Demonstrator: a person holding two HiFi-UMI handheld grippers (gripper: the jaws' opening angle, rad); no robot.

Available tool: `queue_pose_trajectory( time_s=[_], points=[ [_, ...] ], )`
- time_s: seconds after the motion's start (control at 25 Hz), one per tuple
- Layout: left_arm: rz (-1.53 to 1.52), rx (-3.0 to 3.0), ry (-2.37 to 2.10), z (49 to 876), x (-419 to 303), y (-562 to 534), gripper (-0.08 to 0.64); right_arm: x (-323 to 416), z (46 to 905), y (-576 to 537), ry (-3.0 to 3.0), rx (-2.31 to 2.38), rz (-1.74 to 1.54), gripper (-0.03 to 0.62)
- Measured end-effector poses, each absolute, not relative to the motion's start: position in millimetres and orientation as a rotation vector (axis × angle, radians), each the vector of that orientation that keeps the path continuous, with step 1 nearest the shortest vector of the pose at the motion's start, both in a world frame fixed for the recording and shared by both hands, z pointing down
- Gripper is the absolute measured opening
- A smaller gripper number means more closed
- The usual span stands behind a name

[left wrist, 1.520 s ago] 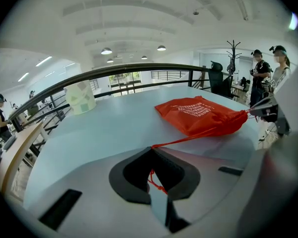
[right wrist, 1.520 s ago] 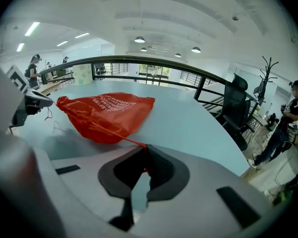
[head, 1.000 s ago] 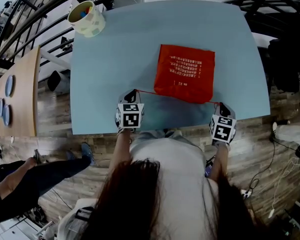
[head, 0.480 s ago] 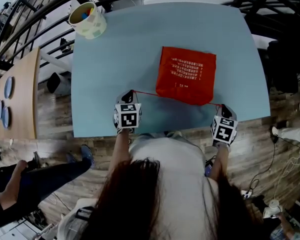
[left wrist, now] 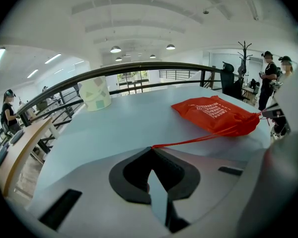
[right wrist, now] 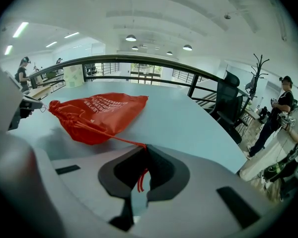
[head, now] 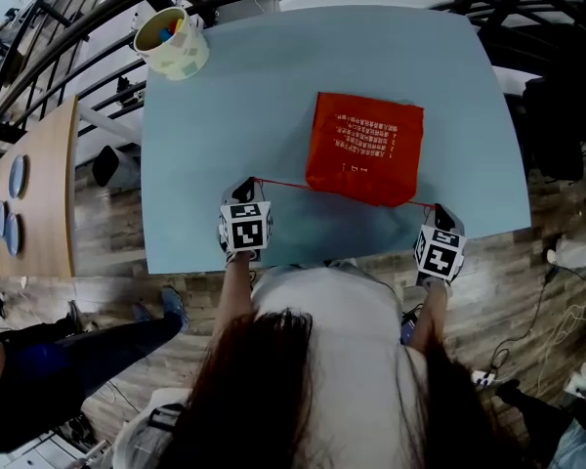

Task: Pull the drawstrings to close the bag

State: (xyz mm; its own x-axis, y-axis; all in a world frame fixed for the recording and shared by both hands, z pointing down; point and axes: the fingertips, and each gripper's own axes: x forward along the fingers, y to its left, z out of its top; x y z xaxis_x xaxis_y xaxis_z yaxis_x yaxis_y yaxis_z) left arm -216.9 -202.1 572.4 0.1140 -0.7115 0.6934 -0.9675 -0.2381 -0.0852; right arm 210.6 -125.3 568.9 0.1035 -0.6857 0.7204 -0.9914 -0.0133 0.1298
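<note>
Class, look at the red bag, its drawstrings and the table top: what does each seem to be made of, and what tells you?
Red bag: probably thin fabric, matte; it creases and gathers at the mouth.
Drawstrings: thin red cord, pulled taut in straight lines.
Table top: smooth and pale blue, perhaps laminate or painted board; flat, with a faint sheen.

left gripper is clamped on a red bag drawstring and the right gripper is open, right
No: the right gripper is shut on the right drawstring of the red bag, as the right gripper view shows. The left gripper is clamped on the left drawstring.
</note>
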Motion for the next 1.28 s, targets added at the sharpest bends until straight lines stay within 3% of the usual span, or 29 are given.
queue_pose_trajectory(
  time_s=[1.28],
  points=[
    [0.898, 1.909, -1.714, 577.3, -242.8, -197.4, 0.015, 220.3, 571.6, -127.4, -1.611, 1.800, 0.641, 0.025]
  ],
)
